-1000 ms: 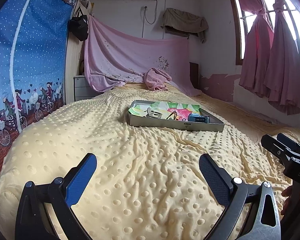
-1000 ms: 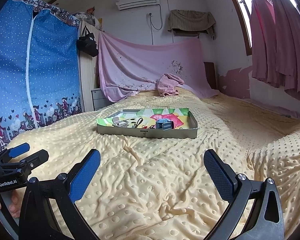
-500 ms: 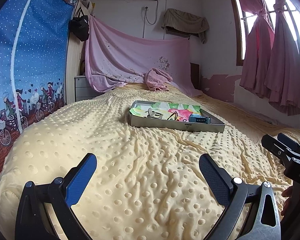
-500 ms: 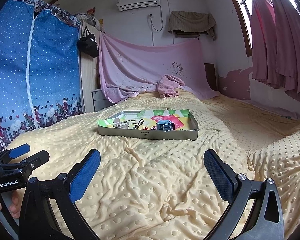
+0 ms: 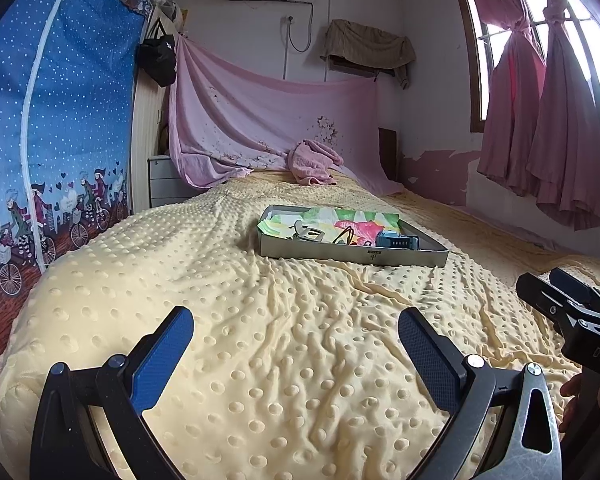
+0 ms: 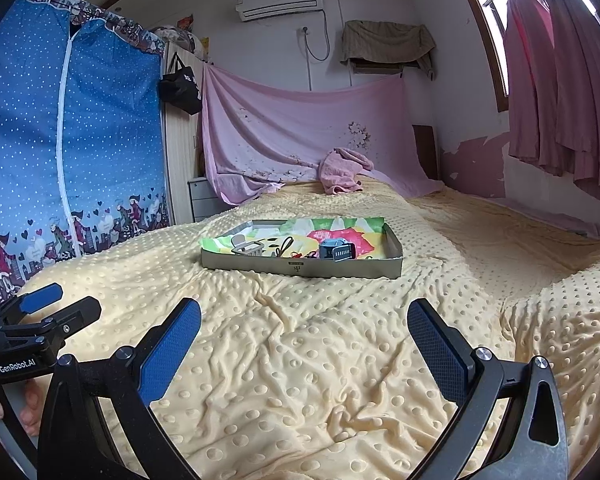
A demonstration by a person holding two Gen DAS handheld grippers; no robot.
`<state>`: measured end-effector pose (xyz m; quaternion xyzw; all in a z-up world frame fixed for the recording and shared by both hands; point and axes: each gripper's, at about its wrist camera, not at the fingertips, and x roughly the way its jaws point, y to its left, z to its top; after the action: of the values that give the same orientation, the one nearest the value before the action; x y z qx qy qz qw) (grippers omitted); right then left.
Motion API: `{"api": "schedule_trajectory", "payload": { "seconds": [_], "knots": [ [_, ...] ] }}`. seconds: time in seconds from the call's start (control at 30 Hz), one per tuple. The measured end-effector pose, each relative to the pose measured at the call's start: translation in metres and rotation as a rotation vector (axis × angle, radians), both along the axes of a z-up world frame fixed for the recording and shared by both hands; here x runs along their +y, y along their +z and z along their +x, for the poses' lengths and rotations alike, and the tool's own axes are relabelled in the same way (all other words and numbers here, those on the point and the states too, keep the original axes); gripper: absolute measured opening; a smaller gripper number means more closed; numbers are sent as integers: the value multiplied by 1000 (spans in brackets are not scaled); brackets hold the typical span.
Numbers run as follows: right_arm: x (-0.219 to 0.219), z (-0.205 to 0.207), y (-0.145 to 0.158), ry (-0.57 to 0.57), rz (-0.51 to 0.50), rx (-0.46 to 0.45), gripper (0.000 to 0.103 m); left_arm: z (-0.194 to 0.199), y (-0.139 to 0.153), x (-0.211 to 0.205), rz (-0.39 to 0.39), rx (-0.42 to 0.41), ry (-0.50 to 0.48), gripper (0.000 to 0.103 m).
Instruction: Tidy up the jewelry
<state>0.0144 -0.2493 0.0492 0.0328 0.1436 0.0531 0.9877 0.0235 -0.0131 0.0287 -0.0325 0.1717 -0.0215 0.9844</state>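
One shallow grey tray (image 6: 300,269) sits mid-bed on the yellow dotted blanket (image 6: 300,360), holding one small wire basket (image 6: 249,248) at its left end, one blue-grey box (image 6: 335,250) right of centre, and some small dark pieces between them, too small to count. Left claw (image 5: 296,344) and right claw (image 6: 304,340) both gape wide, empty, well short of the tray. Bare blanket surrounds all four tray edges.

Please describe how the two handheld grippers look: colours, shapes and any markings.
Both the left gripper and the right gripper have black curved frames with silver bolts and blue textured pads. The left gripper's body reads "GenRobot.AI" in white.
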Motion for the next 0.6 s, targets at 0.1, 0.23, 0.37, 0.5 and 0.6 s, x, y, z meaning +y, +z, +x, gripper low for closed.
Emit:
{"api": "schedule_trajectory", "payload": {
  "seconds": [0.1, 0.23, 0.37, 0.5, 0.6],
  "knots": [
    [0, 0, 0, 3, 3, -1, 102, 0, 0, 0, 0, -1, 1, 103],
    [0, 0, 0, 5, 4, -3, 102, -1, 1, -1, -1, -4, 1, 103],
    [1, 0, -1, 6, 3, -2, 102, -2, 1, -1, -1, -5, 1, 103],
    [1, -1, -1, 8, 2, 0, 102, -2, 1, -1, 0, -6, 2, 103],
    [2, -1, -2, 8, 3, 0, 102, -3, 2, -2, -2, -6, 3, 103]
  ]
}}
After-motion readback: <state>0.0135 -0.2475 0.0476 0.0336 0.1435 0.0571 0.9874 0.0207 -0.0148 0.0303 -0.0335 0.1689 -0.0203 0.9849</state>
